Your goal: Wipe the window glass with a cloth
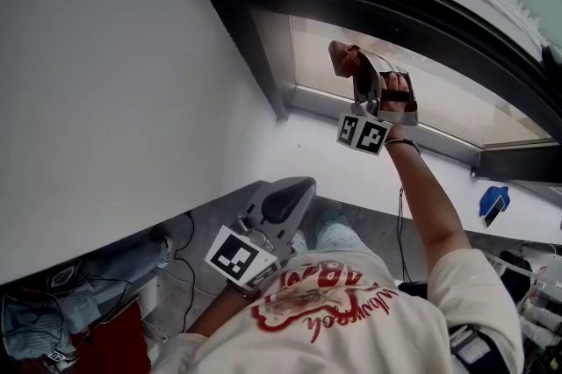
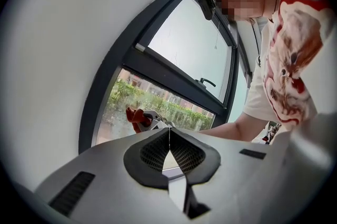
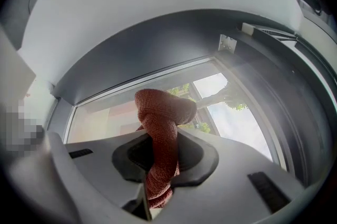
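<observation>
Upper centre of head view: right gripper jaws clamp the red cloth, raised at the glass near the pane's left corner (contact with glass unclear). Lower centre: left gripper sits low beside the wall, jaws pressed together, nothing between them.

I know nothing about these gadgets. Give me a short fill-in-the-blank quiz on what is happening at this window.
1. The right gripper is ____ on the reddish cloth.
2. The left gripper has its jaws together with ____ between them.
3. Of the two, the ____ gripper is up at the window glass.
Missing words: shut; nothing; right.
</observation>
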The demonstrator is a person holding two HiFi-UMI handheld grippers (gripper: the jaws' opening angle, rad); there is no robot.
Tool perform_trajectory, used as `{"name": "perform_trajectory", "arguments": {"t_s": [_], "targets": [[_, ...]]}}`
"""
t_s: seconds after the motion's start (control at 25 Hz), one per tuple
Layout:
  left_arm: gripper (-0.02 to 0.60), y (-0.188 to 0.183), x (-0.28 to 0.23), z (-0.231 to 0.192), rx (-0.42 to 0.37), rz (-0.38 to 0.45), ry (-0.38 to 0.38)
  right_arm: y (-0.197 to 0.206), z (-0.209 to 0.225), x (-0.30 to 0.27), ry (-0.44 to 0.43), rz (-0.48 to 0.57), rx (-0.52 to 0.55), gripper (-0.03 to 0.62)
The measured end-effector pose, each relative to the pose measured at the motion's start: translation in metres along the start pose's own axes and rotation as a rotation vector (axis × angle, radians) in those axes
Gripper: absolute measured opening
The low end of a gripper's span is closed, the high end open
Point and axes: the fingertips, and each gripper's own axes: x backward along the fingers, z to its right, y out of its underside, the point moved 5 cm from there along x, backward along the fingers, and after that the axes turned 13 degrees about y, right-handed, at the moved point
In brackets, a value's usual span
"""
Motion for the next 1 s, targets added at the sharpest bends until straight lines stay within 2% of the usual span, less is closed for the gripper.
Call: {"name": "perform_trajectory", "arguments": {"t_s": [0.4,1.0], "targets": [[0.021,0.007,0.0,0.0,0.011,-0.018,-0.027,0.014,-0.035,0.005,-0.072,-0.038,-0.017,0.075],[0.021,0.012,-0.006,-0.007,0.035,-0.025,-0.045,0.018,-0.055,0.005,-0.074,-0.025,-0.011,0.075]]}}
